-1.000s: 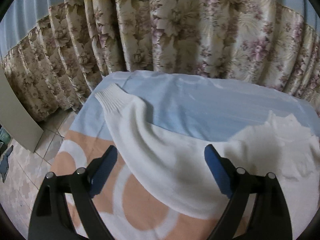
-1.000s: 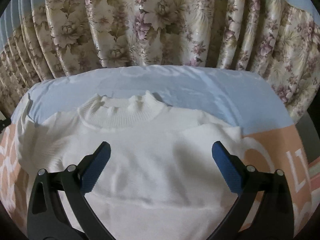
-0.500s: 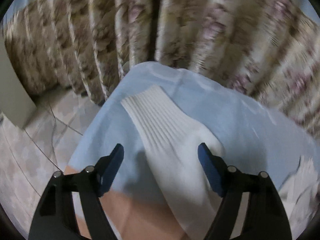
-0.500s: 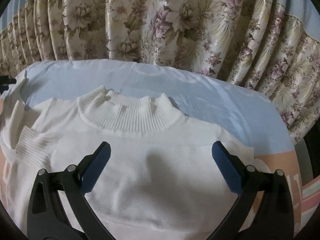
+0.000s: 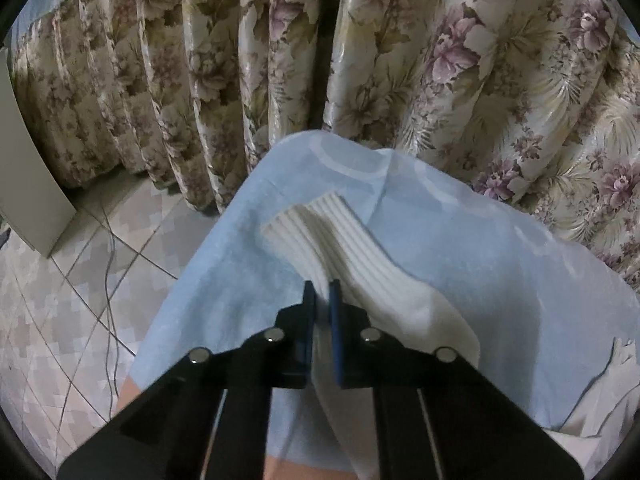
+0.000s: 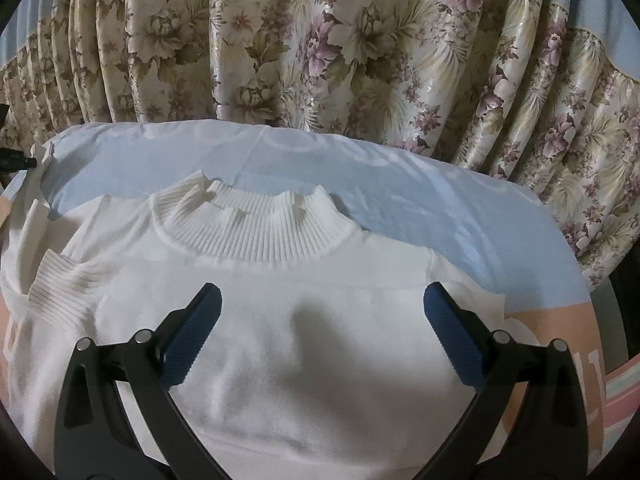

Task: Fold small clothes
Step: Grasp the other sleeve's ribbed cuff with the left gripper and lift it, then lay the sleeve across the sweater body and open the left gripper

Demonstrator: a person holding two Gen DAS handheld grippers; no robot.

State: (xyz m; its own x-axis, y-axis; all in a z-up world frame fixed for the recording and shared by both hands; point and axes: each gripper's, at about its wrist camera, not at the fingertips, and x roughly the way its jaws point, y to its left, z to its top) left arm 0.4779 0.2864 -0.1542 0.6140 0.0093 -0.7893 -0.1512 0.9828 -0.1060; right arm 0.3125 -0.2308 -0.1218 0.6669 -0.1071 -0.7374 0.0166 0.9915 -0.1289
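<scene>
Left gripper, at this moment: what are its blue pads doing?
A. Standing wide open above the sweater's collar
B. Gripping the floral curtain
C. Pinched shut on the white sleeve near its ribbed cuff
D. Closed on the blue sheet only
C: in the left wrist view the left gripper has its pads together with a fold of the white sleeve between them, just behind the ribbed cuff.

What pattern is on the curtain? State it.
A floral print, cream with mauve and olive flowers, on the curtain; clearest in the right wrist view.
</scene>
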